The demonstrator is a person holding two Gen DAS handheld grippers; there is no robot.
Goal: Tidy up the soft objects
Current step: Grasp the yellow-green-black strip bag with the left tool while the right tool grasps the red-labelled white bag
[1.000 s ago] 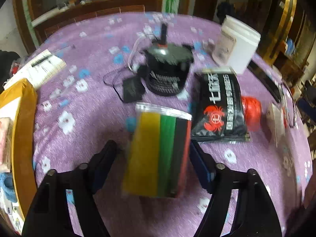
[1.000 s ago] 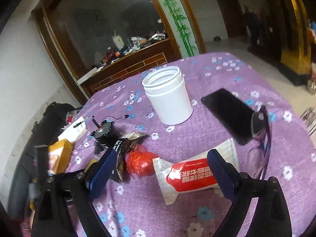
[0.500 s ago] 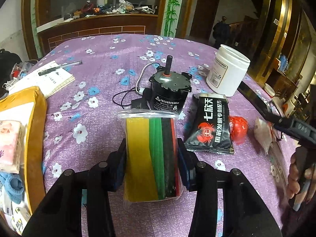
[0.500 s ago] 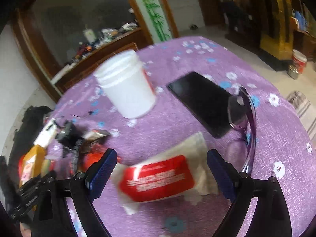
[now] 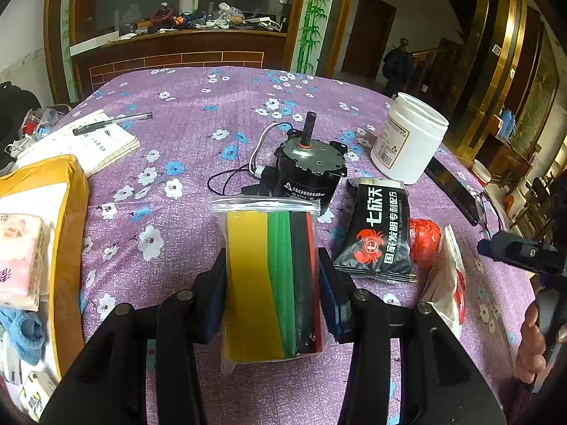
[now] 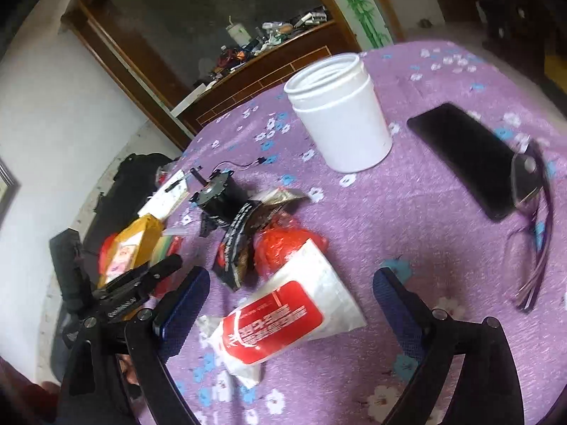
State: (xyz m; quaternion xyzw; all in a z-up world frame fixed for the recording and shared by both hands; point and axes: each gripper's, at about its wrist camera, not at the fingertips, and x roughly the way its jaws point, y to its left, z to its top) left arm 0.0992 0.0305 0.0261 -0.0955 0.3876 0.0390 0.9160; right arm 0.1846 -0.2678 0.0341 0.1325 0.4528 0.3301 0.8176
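- One zip bag of coloured foam sheets (image 5: 271,276) sat clamped in the left gripper (image 5: 273,294), jaws just closed.
- Right gripper (image 6: 287,304) gaped over the white-and-red pouch (image 6: 283,322); black crab packet (image 5: 377,233) remained unsorted.

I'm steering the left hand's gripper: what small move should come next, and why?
Probably lift the zip bag of coloured sheets a little higher before carrying it off. The left gripper has just closed its jaws on the bag's sides, and the motor and black snack packet sit close around it on the table.

Home: floral tablecloth (image 5: 198,106), cluttered wooden sideboard (image 5: 184,46) (bamboo trim).
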